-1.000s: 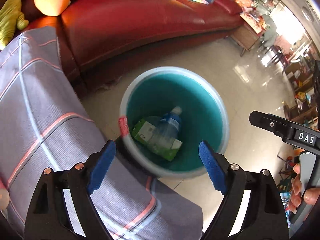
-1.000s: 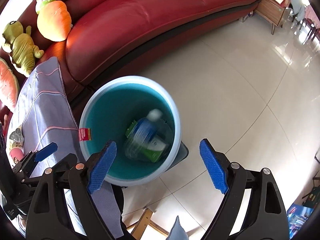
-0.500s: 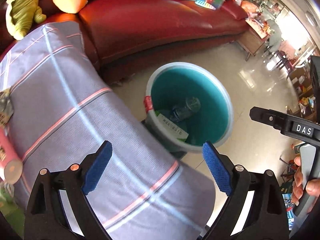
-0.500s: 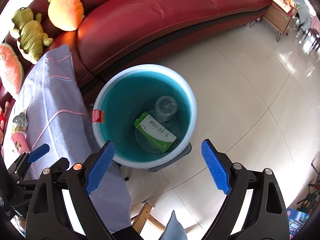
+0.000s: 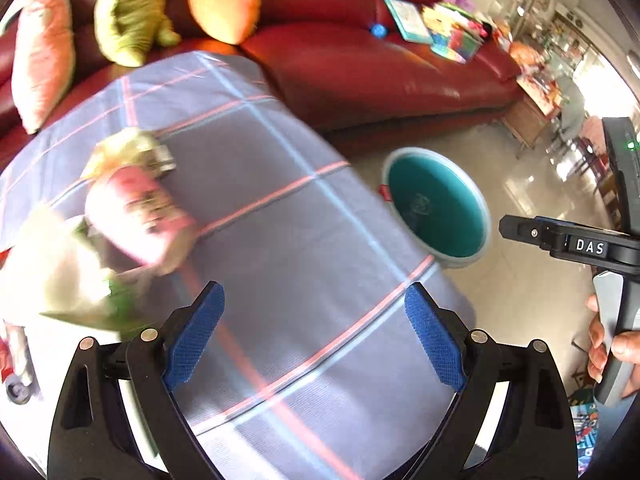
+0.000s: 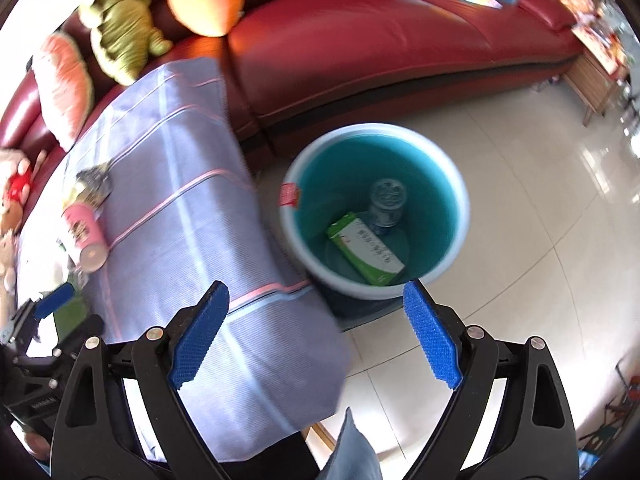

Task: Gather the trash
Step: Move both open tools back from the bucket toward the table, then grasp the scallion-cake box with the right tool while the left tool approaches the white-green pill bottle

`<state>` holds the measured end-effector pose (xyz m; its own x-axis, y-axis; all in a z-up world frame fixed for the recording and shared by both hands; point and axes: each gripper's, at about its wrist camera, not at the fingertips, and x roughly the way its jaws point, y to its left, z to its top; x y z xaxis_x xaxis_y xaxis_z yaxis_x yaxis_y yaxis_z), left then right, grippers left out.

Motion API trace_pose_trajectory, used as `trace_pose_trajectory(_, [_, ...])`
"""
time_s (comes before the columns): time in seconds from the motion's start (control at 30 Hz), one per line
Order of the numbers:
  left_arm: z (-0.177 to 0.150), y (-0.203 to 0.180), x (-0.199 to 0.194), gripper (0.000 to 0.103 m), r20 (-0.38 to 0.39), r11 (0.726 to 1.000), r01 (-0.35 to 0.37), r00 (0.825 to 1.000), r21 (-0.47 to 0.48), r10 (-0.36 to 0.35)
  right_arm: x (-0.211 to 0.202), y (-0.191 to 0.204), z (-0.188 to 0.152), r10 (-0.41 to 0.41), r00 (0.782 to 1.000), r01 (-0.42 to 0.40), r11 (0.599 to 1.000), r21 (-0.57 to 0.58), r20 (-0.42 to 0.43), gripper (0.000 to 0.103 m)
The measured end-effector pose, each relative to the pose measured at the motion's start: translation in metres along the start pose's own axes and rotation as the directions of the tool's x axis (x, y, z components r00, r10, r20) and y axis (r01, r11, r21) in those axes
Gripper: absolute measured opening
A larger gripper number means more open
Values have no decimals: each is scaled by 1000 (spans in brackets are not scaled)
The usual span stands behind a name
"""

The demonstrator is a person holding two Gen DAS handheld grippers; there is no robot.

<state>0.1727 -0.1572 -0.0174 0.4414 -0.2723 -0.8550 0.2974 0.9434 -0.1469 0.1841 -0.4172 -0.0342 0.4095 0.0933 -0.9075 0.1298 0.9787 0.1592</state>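
Note:
A teal bin [image 6: 374, 208] stands on the floor beside the cloth-covered table [image 6: 168, 208]. Inside it lie a green-and-white box [image 6: 366, 254] and a clear plastic bottle [image 6: 386, 204]. On the table's left part rest a pink can [image 5: 138, 216], a crumpled wrapper [image 5: 132, 152] behind it and blurred white-green packaging [image 5: 68, 280]. My left gripper [image 5: 314, 336] hangs open over the cloth with nothing between its pads, and the bin [image 5: 436, 208] is off to its right. My right gripper [image 6: 316, 334] is open and empty above the table corner and the bin's near rim.
A red sofa [image 5: 380, 64] curves behind the table and bin, with plush toys [image 5: 128, 12] and books [image 5: 440, 28] on it. Glossy tiled floor [image 6: 540, 208] spreads to the right. A hand [image 5: 612, 344] holds the right gripper's handle at the left view's right edge.
Both views have pulled up and back from the bin toward the table. The left one swung furthest, bringing the can and wrappers into sight. The bottle has settled in the bin.

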Motion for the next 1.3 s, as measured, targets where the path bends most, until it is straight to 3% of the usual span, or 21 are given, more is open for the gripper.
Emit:
trace_pose_trajectory(0.27, [-44,83,-58,92,65,990,-63,995,-124,71,-12,99,-19,24,1000,-26,985,-170,-10,85])
trace_pose_trajectory(0.43, [-75,141,-88,92,96,971,-96,988,-219,119,-11,173,-38,56,997,-67,950,-306,-45,85])
trace_pose_trajectory(0.6, [-104,196,-100,92,89,939,-121,983,-321,157,-3,234,-56,80,993,-105,917,-385,-82,85])
trace_pose_trajectory(0.77, [-129,228,-97,92,49,920,-176,977,-351,206,5,285,-72,86,990,-129,881,-455,-115,85])
trace_pose_trajectory(0.97, [-141,239,-75,92,5,919,-199,977,-340,214,15,293,-78,63,989,-119,882,-456,-137,85])
trace_pose_trajectory(1.3, [-129,199,-55,92,40,951,-128,989,-280,145,21,268,-70,45,990,-96,912,-399,-134,85])
